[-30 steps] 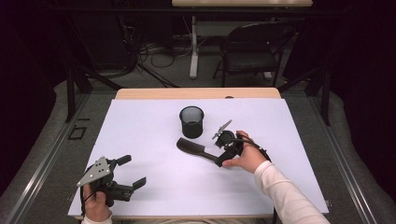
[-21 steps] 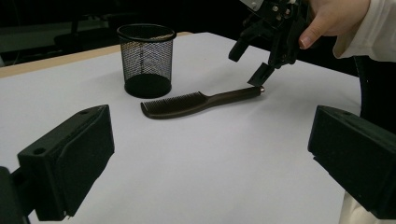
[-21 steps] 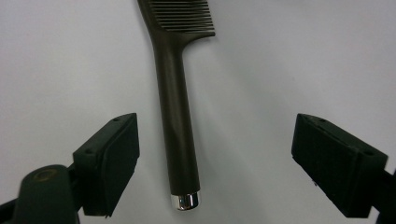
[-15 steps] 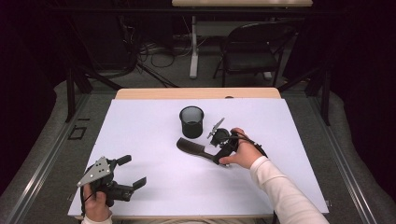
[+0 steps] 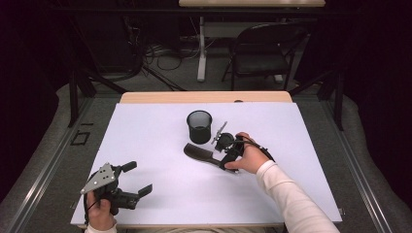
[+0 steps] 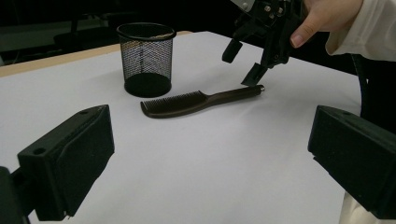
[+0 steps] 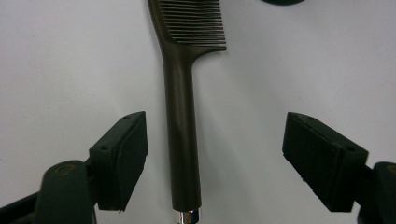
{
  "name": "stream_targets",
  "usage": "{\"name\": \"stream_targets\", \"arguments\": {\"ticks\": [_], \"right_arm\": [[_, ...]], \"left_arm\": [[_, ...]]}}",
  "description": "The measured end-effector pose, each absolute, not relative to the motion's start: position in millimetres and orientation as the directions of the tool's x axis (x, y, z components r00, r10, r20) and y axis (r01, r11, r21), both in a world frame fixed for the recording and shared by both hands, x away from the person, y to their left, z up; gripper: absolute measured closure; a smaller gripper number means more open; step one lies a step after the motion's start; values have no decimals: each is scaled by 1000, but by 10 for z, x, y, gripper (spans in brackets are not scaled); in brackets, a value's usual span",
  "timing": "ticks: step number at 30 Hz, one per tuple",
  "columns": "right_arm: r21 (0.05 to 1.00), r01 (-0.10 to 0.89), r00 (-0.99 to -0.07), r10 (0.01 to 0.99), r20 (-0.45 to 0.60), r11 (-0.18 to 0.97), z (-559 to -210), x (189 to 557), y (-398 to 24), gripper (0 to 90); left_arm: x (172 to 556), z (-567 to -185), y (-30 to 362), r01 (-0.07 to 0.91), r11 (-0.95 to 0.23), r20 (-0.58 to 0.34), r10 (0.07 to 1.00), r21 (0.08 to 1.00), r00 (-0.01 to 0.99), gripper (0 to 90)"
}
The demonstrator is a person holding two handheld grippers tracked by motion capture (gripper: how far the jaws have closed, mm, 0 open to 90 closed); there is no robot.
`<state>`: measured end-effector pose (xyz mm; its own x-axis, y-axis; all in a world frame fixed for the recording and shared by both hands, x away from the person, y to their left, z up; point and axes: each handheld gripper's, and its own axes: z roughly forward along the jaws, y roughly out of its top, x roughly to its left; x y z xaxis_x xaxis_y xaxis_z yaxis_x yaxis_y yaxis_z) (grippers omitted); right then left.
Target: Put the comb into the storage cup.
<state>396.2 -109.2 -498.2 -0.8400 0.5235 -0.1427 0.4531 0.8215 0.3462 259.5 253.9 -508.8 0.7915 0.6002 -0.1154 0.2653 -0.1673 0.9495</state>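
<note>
Leftward and down the right gripper point(image 5: 228, 151) has shifted, its wide-open, empty jaws now straddling the comb point(image 7: 181, 130) handle. Closing squarely on mid-handle should grip best. Nearest, the left gripper point(image 5: 130, 180) rests open and empty; beyond the comb stands the mesh cup point(image 5: 199, 126).

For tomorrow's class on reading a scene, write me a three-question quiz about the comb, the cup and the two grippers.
1. True or false: the comb stands inside the mesh cup.
2. The right gripper has its jaws: A) shut on the comb's handle B) open on either side of the handle C) inside the cup.
3. Fill in: the left gripper is ____, holding nothing.

Key: 1 false, the comb lies flat on the table beside the cup. 2 B. 3 open.
</note>
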Motion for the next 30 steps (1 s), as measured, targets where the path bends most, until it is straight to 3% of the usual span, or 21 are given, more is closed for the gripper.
{"name": "stream_targets", "arguments": {"ticks": [25, 30], "right_arm": [[277, 480, -838, 528, -136, 832, -5065, 4054, -1034, 349], [254, 483, -842, 524, -126, 838, -5099, 4067, -1027, 416]], "left_arm": [[2596, -5093, 2532, 266, -168, -116, 600, 949, 791, 5], [2597, -5094, 2531, 267, -168, -116, 600, 949, 792, 4]]}}
